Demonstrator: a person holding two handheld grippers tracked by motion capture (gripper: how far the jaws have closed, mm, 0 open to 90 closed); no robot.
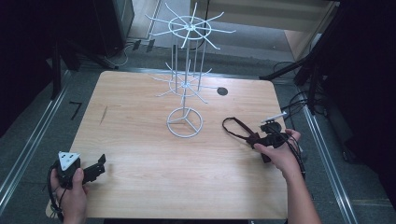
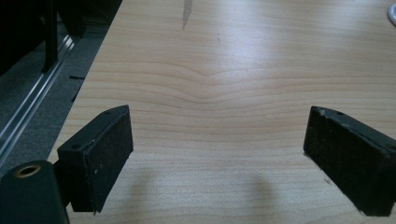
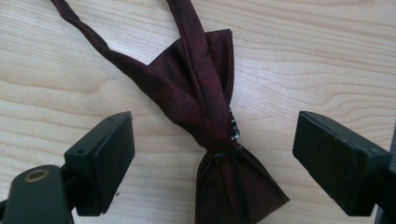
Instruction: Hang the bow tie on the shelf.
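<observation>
A dark red bow tie (image 1: 252, 138) with a thin neck strap (image 1: 232, 122) lies flat on the right side of the wooden table (image 1: 154, 158). My right gripper (image 1: 259, 140) hovers just over it. In the right gripper view the bow tie (image 3: 205, 107) lies between the jaws of the right gripper (image 3: 215, 158), which are spread wide and touch nothing. My left gripper (image 1: 99, 164) rests at the table's front left corner. In its own view the left gripper (image 2: 217, 158) is open over bare wood.
A white wire display rack (image 1: 185, 93) with spoked arms stands at the table's middle back on a ring base (image 1: 185, 122). A black round grommet (image 1: 222, 91) sits behind it. A silver pen-like item (image 1: 274, 116) lies near the right edge. Dark stands flank the table.
</observation>
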